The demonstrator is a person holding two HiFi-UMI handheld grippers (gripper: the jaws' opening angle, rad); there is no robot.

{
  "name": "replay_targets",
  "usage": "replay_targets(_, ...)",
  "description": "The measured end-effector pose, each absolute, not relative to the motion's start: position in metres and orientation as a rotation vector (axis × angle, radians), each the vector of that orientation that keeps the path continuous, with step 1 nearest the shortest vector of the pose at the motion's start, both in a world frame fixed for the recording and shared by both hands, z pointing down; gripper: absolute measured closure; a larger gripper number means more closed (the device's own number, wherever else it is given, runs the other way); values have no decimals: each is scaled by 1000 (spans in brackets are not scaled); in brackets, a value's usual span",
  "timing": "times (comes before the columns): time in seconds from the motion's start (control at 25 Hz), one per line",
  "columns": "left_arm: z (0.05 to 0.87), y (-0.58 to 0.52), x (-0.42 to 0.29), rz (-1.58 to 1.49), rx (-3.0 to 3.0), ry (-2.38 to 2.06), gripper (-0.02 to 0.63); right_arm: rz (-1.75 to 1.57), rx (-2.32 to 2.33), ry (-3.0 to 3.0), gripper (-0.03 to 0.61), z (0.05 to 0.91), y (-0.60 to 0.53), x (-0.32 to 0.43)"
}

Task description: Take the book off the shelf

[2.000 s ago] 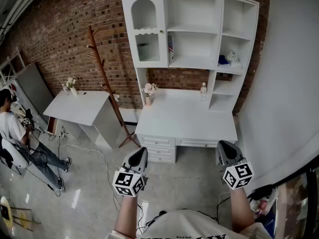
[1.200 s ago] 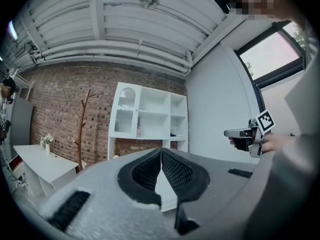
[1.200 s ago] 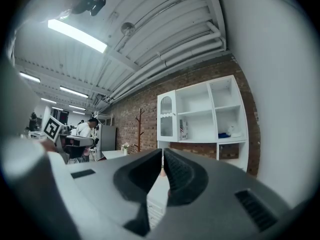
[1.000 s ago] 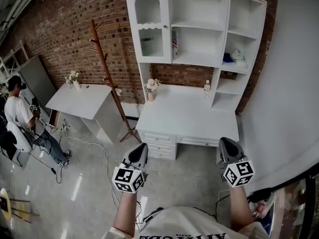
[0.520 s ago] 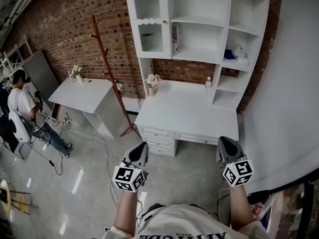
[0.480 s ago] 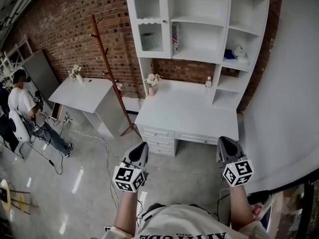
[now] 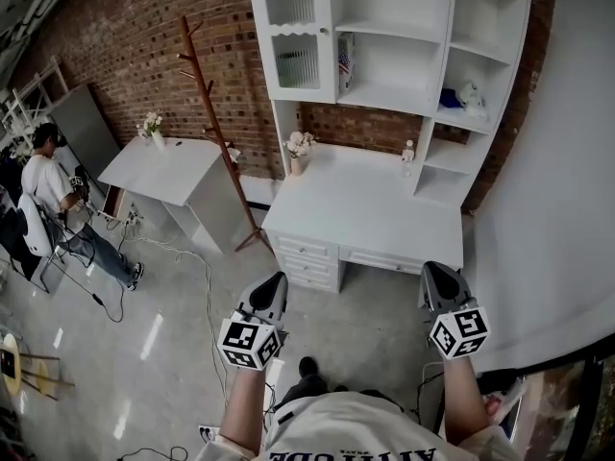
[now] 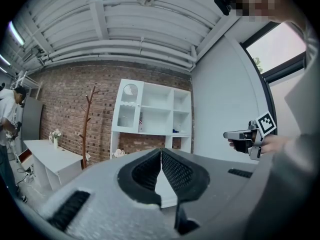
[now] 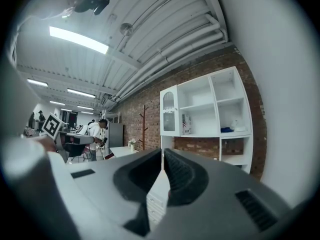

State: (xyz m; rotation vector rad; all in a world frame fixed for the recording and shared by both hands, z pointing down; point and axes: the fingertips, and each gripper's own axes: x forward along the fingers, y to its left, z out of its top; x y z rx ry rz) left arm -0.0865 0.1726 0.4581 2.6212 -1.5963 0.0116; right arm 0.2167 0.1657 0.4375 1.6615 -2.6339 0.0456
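White shelf unit (image 7: pixel 389 100) against the brick wall (image 7: pixel 125 36), at the far side of a white desk (image 7: pixel 365 214). Book (image 7: pixel 345 65) upright in the middle column, lower compartment, at the left end, just beside the glass-door cabinet; flag-like pattern visible on it. Probably stood upright against that wall to stay up and to offer an edge for a side grip.

Left gripper (image 7: pixel 275 280) and right gripper (image 7: pixel 430 271) held level, side by side, near the body, short of the desk and well apart from the book. Jaws of both pressed together, nothing between them; probably kept closed because nothing is within reach yet. Both pointed toward the shelf unit, so seemingly an approach, with the task hardly begun and the book untouched.

Wooden coat stand (image 7: pixel 207 94) left of the shelf unit, seated person (image 7: pixel 48 185) far left, both out of the way.

Next, probably: come closer, lift one gripper to the book's height, open its jaws. Possible risk: flower vase (image 7: pixel 300 152) on the desk below, easy to knock while reaching over.
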Motion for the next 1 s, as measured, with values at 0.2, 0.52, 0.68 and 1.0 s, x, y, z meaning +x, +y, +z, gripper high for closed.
replay_targets(0.2, 462, 165, -86, 13, 2623, -1587, 588, 49, 1675, -2629, 543, 440, 159, 217)
replay_targets(0.52, 459, 136, -96, 9, 2641, -1568, 588, 40, 1705, -2604, 543, 436, 133, 208)
replay_targets(0.68, 460, 113, -106, 7, 2647, -1555, 588, 40, 1719, -2591, 543, 436, 114, 200)
replay_targets(1.0, 469, 65, -119, 11, 2648, -1518, 588, 46, 1745, -2563, 543, 440, 73, 186)
